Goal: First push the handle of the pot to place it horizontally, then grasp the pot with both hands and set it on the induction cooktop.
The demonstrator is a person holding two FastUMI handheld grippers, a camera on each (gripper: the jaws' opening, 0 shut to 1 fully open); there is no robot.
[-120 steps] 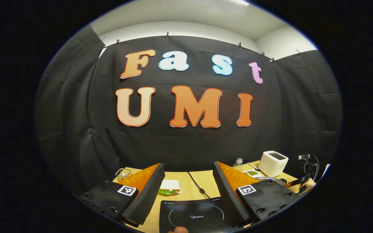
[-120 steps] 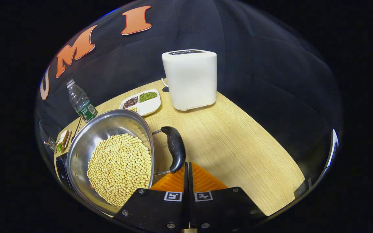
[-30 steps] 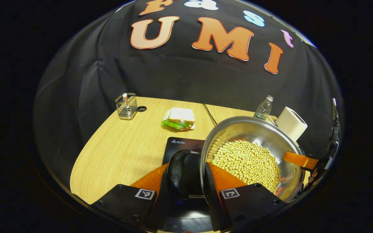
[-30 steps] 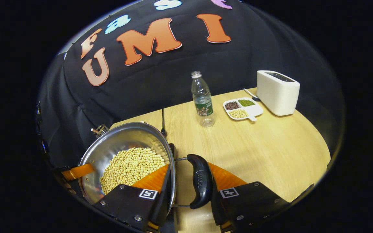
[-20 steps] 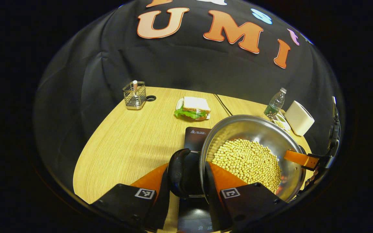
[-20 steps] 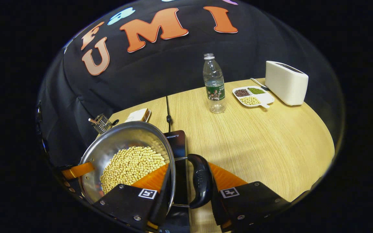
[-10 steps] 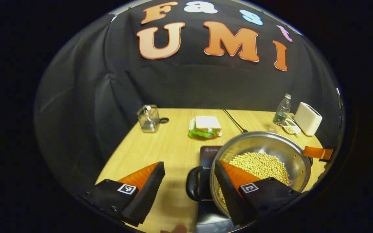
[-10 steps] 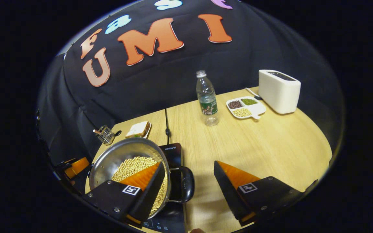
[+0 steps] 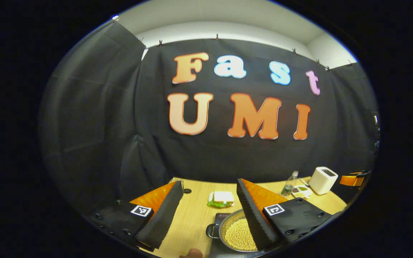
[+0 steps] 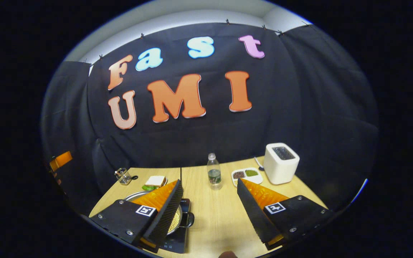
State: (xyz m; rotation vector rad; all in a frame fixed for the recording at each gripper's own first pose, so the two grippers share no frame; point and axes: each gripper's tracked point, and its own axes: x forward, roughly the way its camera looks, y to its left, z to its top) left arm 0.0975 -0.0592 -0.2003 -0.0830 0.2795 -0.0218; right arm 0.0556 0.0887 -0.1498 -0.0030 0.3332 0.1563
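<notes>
The steel pot (image 9: 237, 234), full of pale soybeans, stands on the black induction cooktop (image 9: 216, 248), its dark side handle (image 9: 212, 231) pointing left. My left gripper (image 9: 209, 182) hangs open well above and behind it, holding nothing. In the right gripper view the pot (image 10: 175, 220) is half hidden behind one finger, with its other handle (image 10: 189, 219) over the cooktop (image 10: 176, 244). My right gripper (image 10: 209, 181) is also open and empty, raised clear of the pot. Each gripper appears far off at the other view's edge (image 9: 351, 179) (image 10: 60, 160).
On the wooden table (image 10: 221, 218) behind the pot lie a sandwich (image 10: 152, 181) and a wire holder (image 10: 122, 176). A water bottle (image 10: 214, 175), a divided tray of beans (image 10: 246, 175) and a white toaster (image 10: 281, 163) stand at the back right.
Both grippers have opened, let go of the pot's handles, and lifted up and back. The pot stays down on the cooktop.
</notes>
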